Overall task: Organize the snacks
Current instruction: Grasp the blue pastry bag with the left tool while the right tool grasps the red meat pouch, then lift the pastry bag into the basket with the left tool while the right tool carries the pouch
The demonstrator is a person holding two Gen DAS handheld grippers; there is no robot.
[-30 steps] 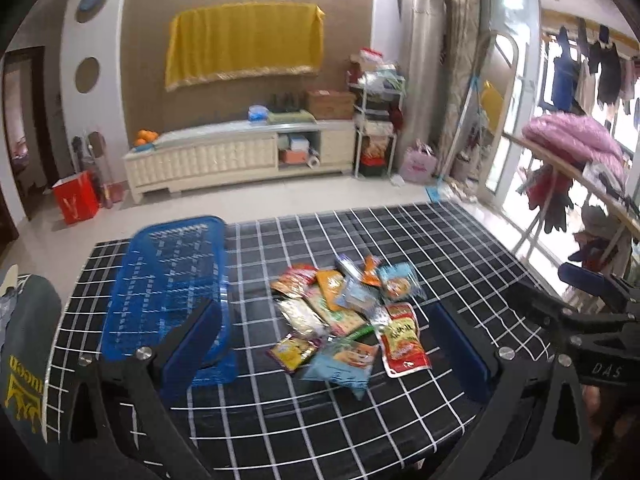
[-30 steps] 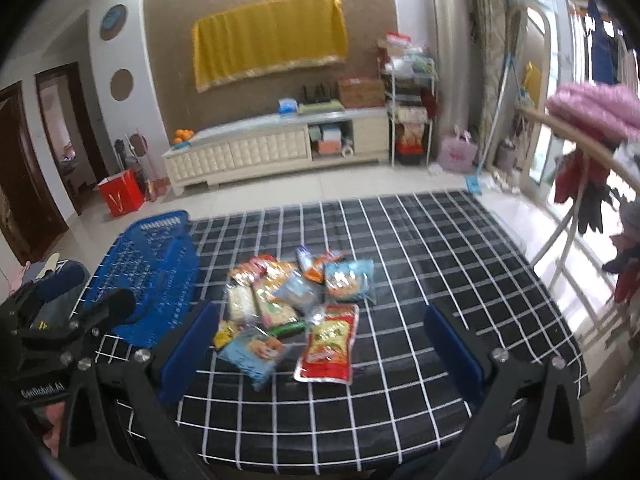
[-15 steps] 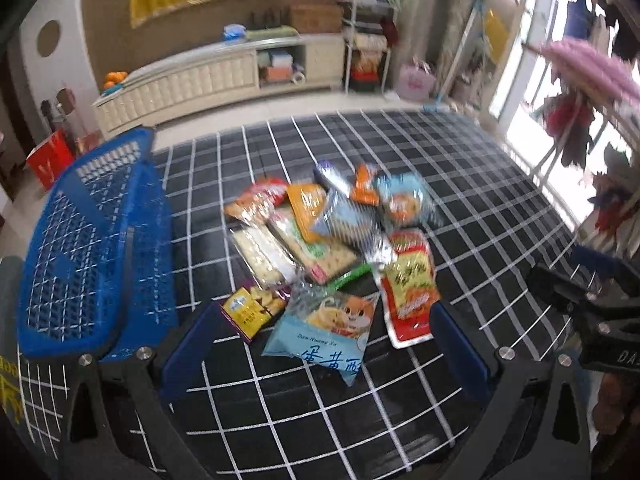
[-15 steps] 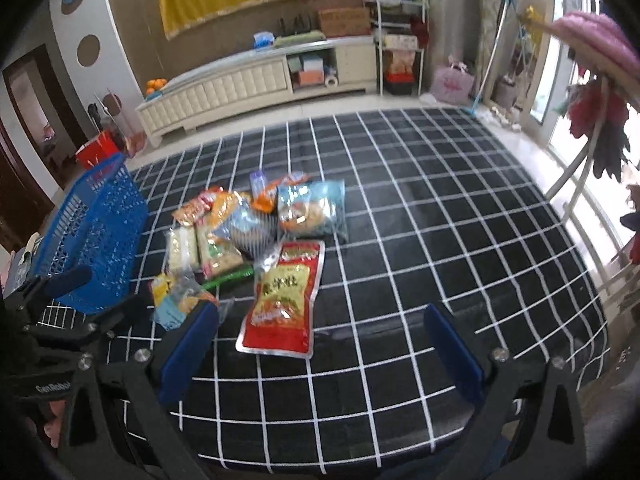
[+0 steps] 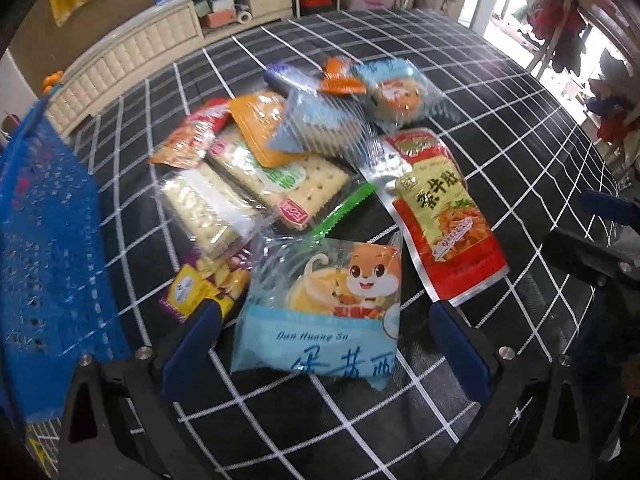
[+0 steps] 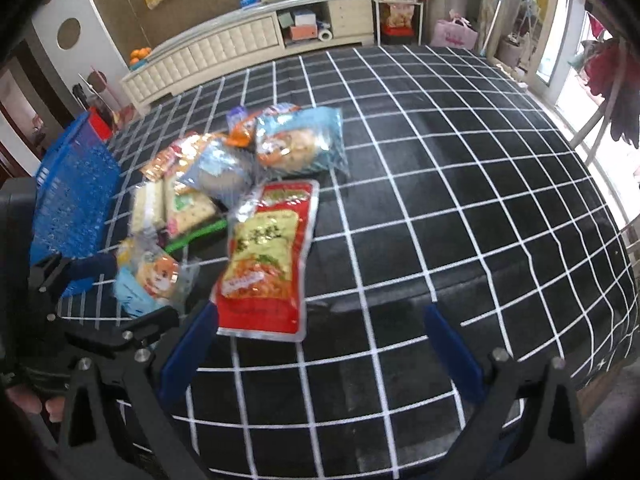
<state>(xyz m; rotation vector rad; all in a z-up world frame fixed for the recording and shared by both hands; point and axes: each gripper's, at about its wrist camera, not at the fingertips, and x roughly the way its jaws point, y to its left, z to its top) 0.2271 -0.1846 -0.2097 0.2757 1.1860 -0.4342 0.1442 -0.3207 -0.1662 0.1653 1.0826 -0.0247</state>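
Several snack packets lie in a pile on the black checked tablecloth (image 5: pixel 500 92). My left gripper (image 5: pixel 324 322) is open, its fingers on either side of a light blue packet with a cartoon squirrel (image 5: pixel 328 308). A red and yellow pouch (image 5: pixel 444 216) lies to its right, cracker packs (image 5: pixel 280 180) behind. A blue basket (image 5: pixel 48 240) stands at the left. My right gripper (image 6: pixel 320 324) is open and empty, just in front of the red pouch (image 6: pixel 268 256). The left gripper (image 6: pixel 100 300) shows at the squirrel packet (image 6: pixel 150 280).
The blue basket (image 6: pixel 68 196) sits at the table's left edge. Bare checked cloth (image 6: pixel 480 200) spreads to the right of the pile. A white low cabinet (image 6: pixel 248 44) and a shelf rack stand beyond the table. Clothes hang on a rack at far right.
Both grippers have moved down and forward toward the pile. The left one now straddles the squirrel packet; the right one is close to the red pouch.
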